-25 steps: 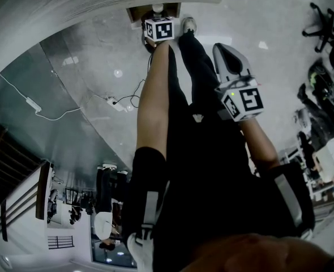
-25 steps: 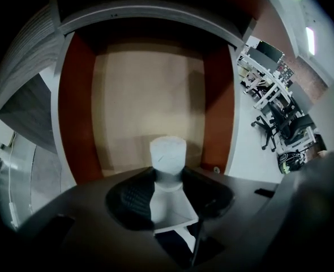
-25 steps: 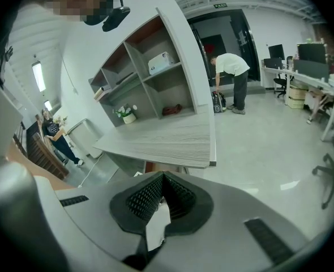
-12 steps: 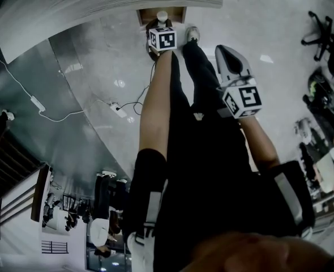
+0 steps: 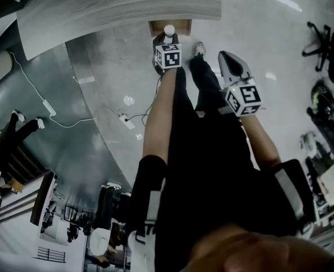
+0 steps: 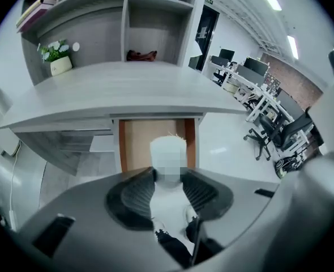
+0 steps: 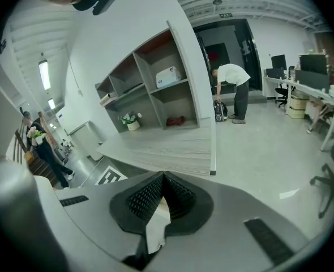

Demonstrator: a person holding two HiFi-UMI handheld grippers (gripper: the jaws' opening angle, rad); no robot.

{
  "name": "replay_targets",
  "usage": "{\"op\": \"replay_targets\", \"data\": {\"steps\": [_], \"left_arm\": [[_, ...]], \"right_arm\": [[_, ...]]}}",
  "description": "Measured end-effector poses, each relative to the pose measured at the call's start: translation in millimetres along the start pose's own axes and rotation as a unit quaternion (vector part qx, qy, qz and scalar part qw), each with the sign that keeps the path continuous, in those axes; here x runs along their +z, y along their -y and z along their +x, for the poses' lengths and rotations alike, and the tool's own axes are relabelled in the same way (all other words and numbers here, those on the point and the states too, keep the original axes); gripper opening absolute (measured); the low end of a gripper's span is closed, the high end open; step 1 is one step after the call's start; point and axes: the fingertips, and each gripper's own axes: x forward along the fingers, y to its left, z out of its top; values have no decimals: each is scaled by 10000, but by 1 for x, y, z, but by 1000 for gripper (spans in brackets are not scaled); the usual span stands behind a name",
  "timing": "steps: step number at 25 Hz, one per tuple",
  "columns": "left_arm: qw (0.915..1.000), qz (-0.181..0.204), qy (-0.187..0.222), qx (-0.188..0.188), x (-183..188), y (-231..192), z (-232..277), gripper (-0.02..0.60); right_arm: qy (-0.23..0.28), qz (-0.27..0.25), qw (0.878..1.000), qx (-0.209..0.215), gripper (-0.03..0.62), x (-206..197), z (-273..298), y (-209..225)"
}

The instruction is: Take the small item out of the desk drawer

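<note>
My left gripper (image 5: 168, 38) is shut on a small white bottle-like item (image 5: 168, 30) with a white cap. It holds the item upright, above the open wooden drawer (image 5: 181, 26) under the grey desk top (image 5: 121, 4). In the left gripper view the item (image 6: 168, 200) stands between the two ribbed pads, and the drawer (image 6: 136, 146) lies open behind it. My right gripper (image 5: 228, 58) hangs to the right over the floor, away from the desk. Its jaws (image 7: 163, 177) meet at the tips with nothing in them.
A power strip with cables (image 5: 124, 119) lies on the floor left of my legs. Office chairs (image 5: 325, 24) stand at the right. Behind the desk is a shelf unit with a potted plant (image 6: 56, 61). A person (image 7: 232, 89) bends over far back. A stair rail (image 5: 8, 152) runs at the left.
My left gripper has risen from the drawer with the white item still between its jaws. The right gripper has lifted slightly. The head view has tilted, showing more of the desk top.
</note>
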Motion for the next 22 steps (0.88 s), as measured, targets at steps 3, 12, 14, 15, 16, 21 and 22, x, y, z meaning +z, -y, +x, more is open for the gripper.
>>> {"op": "replay_targets", "data": {"steps": [3, 12, 14, 15, 16, 21, 22], "left_arm": [[9999, 68, 90, -16, 7, 4, -18, 153], [9976, 379, 572, -116, 27, 17, -88, 153], [9967, 443, 663, -157, 33, 19, -102, 153], [9960, 461, 739, -182, 37, 22, -110, 153], [9953, 467, 825, -210, 43, 26, -118, 153], [9904, 579, 1209, -323, 63, 42, -161, 153], [9893, 608, 1285, -337, 67, 44, -170, 153]], "right_arm": [[15, 78, 9999, -70, -3, 2, -8, 1], [152, 98, 9997, -162, -3, 13, -20, -5], [212, 132, 9995, -171, -2, 19, -22, -5], [250, 136, 9995, -168, -2, 23, -23, -5], [290, 127, 9994, -161, -2, 27, -25, -5], [431, -21, 9990, -122, -2, 43, -36, -11], [451, -47, 9989, -116, -2, 46, -37, -14]]}}
